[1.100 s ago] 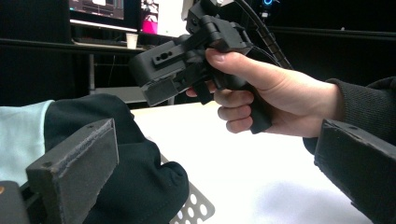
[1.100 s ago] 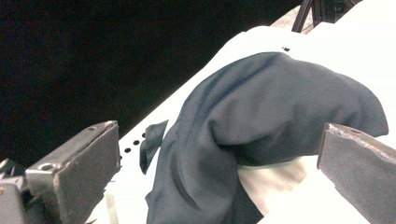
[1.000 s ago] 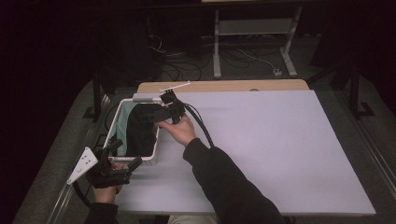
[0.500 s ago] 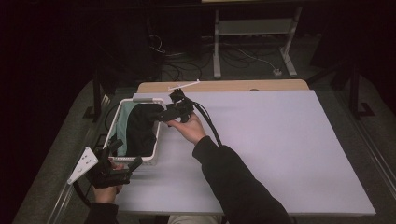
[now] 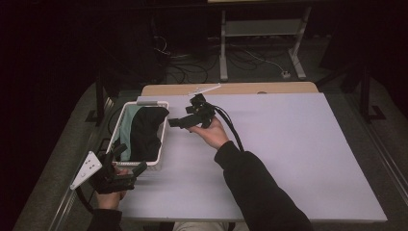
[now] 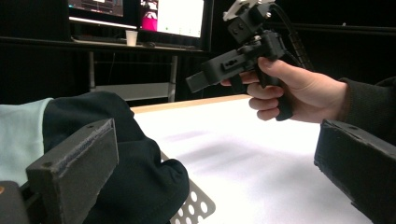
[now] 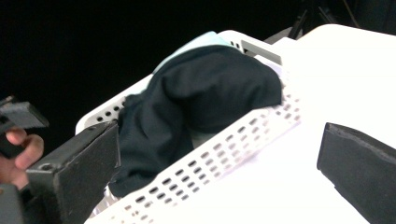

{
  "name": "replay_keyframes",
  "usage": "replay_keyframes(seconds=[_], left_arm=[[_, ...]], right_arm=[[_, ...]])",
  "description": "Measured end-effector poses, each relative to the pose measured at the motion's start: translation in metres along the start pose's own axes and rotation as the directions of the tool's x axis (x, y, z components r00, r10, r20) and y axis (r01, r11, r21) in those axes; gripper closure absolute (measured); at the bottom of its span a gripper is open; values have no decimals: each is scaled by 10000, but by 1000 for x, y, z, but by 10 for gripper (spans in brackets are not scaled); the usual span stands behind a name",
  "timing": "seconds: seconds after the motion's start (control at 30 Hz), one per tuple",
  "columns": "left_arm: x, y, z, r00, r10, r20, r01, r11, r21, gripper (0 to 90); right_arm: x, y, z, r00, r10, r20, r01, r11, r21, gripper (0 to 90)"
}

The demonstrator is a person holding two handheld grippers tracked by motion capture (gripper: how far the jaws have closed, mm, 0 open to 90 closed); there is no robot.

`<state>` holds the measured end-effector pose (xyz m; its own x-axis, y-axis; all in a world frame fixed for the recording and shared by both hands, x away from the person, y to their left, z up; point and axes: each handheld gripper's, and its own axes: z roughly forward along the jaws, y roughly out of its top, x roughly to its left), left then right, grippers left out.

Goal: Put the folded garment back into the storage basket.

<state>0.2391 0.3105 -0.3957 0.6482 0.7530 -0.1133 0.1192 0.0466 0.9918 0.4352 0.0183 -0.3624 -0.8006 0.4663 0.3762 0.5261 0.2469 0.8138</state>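
The bench (image 5: 288, 159) carries a white top that lies bare across most of its width, giving open room for laying something out. Hard against its left edge sits a white perforated basket (image 5: 161, 137), within reach of both arms. A dark garment (image 5: 146, 132) is heaped in it and bulges over the rim, with a pale green cloth (image 5: 124, 132) beneath on the outer side. The right hand-held gripper (image 5: 175, 122) hangs just beside the basket's far right rim, jaws apart and empty, pointed at the dark garment. The left hand-held gripper (image 5: 129, 159) waits at the near left corner, jaws apart, nothing between them.
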Motion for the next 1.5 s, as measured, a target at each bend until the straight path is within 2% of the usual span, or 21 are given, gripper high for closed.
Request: replay_keyframes(seconds=[0.77,1.2,1.5], left_arm=[[-1,0,4,9998,190,50,-191,9995,240,0],[-1,-1,6,9999,126,37,-128,9989,441,0],[-1,-1,6,9999,138,32,-139,9987,486,0]], right_arm=[[-24,-20,-61,9976,-76,694,100,9994,-339,0],[-29,-29,-92,9933,-233,1128,291,9983,-504,0],[-31,-38,-107,9896,-324,1405,387,9983,-426,0]])
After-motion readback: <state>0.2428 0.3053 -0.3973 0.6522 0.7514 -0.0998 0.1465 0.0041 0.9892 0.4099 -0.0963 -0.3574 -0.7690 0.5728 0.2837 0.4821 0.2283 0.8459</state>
